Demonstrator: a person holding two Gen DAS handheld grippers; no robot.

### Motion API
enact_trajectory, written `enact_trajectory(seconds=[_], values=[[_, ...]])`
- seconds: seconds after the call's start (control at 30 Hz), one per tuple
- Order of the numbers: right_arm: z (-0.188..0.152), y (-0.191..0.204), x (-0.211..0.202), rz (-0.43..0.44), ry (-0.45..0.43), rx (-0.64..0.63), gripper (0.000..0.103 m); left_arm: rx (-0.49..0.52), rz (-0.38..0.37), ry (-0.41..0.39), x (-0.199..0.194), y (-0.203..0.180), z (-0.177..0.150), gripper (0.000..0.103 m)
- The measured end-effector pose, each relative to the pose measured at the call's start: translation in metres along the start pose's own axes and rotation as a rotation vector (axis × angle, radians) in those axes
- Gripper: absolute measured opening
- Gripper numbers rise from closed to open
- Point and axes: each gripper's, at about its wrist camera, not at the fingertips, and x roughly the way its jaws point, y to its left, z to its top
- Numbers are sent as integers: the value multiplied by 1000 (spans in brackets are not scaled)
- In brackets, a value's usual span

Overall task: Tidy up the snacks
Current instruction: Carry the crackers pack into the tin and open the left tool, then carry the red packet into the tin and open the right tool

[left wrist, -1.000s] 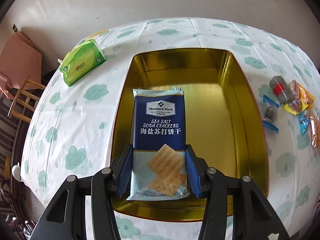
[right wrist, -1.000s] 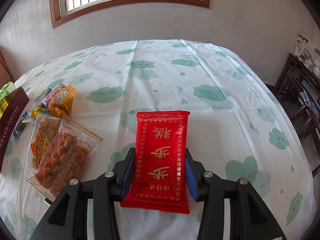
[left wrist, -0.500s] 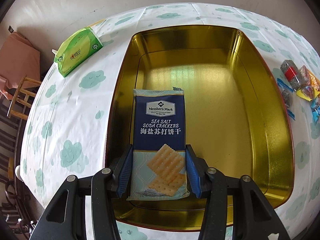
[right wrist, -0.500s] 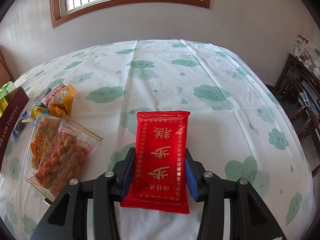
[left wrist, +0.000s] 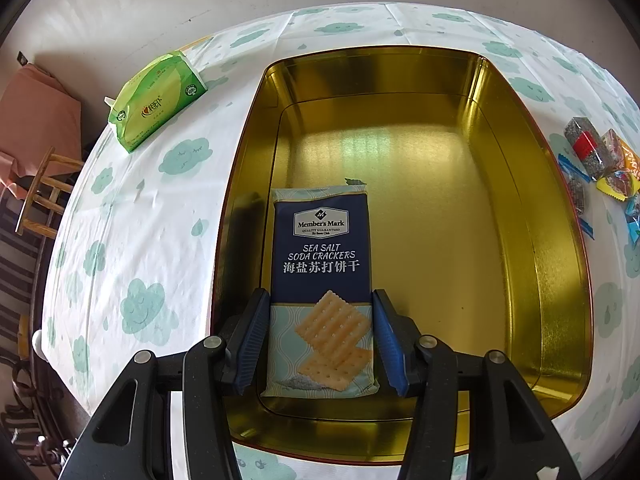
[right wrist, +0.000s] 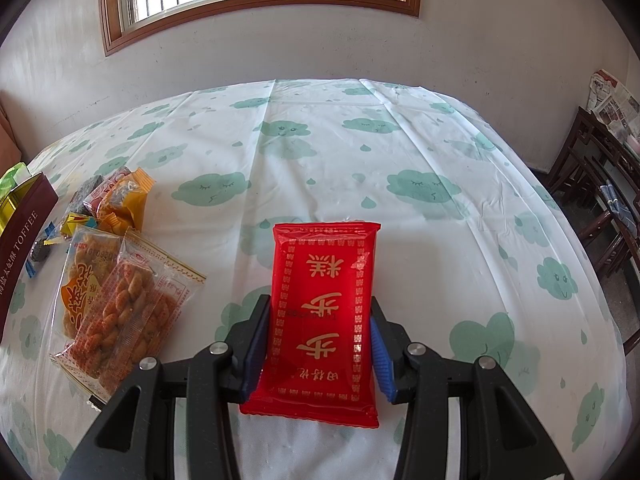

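Observation:
A blue pack of sea salt soda crackers [left wrist: 322, 280] lies in the near left part of the open gold tin [left wrist: 516, 208]. My left gripper [left wrist: 320, 298] straddles its lower half; the jaws are opening, and a thin gap shows between each blue pad and the pack. In the right wrist view a red snack pack [right wrist: 324, 312] with gold characters is pinched at its sides by my right gripper [right wrist: 319, 304], just above the cloud-print tablecloth [right wrist: 440, 240].
A green tissue pack [left wrist: 156, 100] lies left of the tin. Small wrapped candies [left wrist: 596, 160] lie to its right. Two fried twist snack bags [right wrist: 120, 304], orange-wrapped snacks [right wrist: 124, 200] and the tin's maroon side [right wrist: 24, 236] are left of the red pack. Wooden chairs [right wrist: 600, 208] stand past the table edge.
The left gripper came down into the tin with the cracker pack, then its jaws widened off the pack's sides. The right gripper and red pack have not moved.

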Motion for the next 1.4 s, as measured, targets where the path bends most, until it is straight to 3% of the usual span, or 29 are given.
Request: enact_trajectory(seconds=[0.37, 0.73, 0.9, 1.17, 1.4], values=[[1, 0, 0, 1, 8, -2, 46, -38, -46, -58, -28, -2, -3, 56], [20, -2, 10, 9, 161, -18, 47, -83, -109, -97, -51, -1, -19, 63], [22, 0, 11, -3, 185, -5, 45, -115, -123, -100, -52, 7, -26, 66], [21, 6, 7, -66, 165, 16, 44, -170, -127, -119, -54, 24, -32, 78], [37, 15, -27, -120, 50, 39, 44, -220, -139, -144, -55, 35, -38, 87]])
